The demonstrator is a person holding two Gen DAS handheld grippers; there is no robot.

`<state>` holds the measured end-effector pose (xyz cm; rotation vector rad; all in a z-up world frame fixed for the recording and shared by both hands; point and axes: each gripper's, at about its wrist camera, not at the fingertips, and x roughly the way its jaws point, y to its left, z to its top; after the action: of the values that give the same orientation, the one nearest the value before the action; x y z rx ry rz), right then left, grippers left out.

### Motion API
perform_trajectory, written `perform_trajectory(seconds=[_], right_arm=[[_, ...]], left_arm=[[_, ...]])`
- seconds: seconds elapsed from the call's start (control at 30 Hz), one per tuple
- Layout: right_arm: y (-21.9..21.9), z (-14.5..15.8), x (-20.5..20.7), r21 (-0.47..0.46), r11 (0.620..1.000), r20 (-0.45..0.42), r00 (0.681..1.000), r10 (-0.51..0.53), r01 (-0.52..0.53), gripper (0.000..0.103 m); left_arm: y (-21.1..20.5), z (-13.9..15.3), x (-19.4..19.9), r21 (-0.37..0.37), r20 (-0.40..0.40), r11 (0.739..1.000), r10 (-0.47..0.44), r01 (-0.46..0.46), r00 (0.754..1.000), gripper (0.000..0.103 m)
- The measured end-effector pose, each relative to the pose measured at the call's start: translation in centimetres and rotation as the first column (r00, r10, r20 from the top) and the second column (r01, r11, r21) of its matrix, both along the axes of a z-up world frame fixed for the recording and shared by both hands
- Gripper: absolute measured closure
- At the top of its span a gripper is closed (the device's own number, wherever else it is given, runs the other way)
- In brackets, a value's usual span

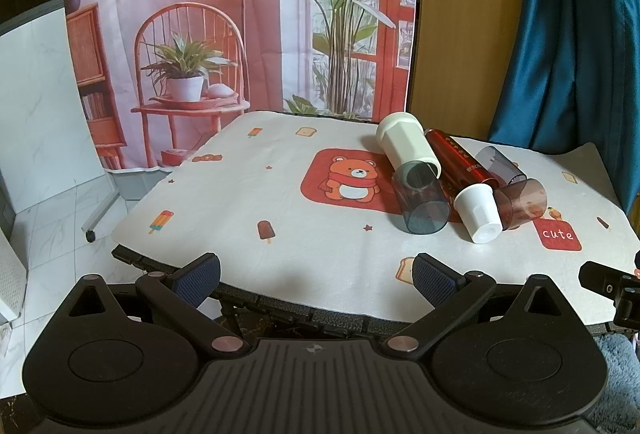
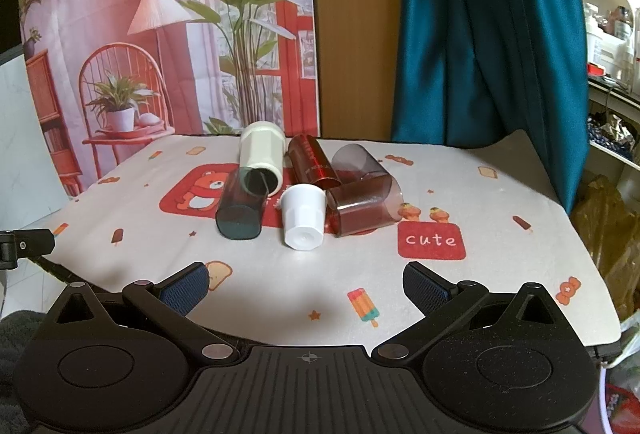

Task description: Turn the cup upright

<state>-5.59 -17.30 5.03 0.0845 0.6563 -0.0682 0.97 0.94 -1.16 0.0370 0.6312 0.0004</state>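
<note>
Several cups lie on their sides in a cluster on the table. A cream cup [image 1: 408,148] [image 2: 262,158] lies with a dark blue-grey clear cup [image 1: 422,202] [image 2: 240,210] at its mouth. A small white cup [image 1: 480,214] [image 2: 303,220] lies base toward me. A shiny red cup [image 1: 460,162] [image 2: 314,162], a brown clear cup [image 1: 520,202] [image 2: 364,208] and a grey clear cup [image 1: 500,164] [image 2: 356,162] lie beside it. My left gripper [image 1: 316,274] and right gripper [image 2: 306,284] are open and empty, near the table's front edge.
The table [image 1: 280,202] [image 2: 500,202] wears a white cloth with a bear print and a "cute" patch [image 2: 432,240]. A printed backdrop [image 1: 240,14] hangs behind. A teal curtain [image 2: 480,34] hangs at right. Cluttered shelves [image 2: 612,34] stand at far right.
</note>
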Motion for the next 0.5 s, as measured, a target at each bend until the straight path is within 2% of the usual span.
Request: perform_trajectory(seconds=[0.5], right_arm=[[-0.09, -0.42, 0.03, 0.001, 1.0, -0.003, 1.0, 0.001, -0.001, 0.0]], left_arm=[[-0.01, 0.08, 0.02, 0.0, -0.005, 1.0, 0.002, -0.002, 1.0, 0.0]])
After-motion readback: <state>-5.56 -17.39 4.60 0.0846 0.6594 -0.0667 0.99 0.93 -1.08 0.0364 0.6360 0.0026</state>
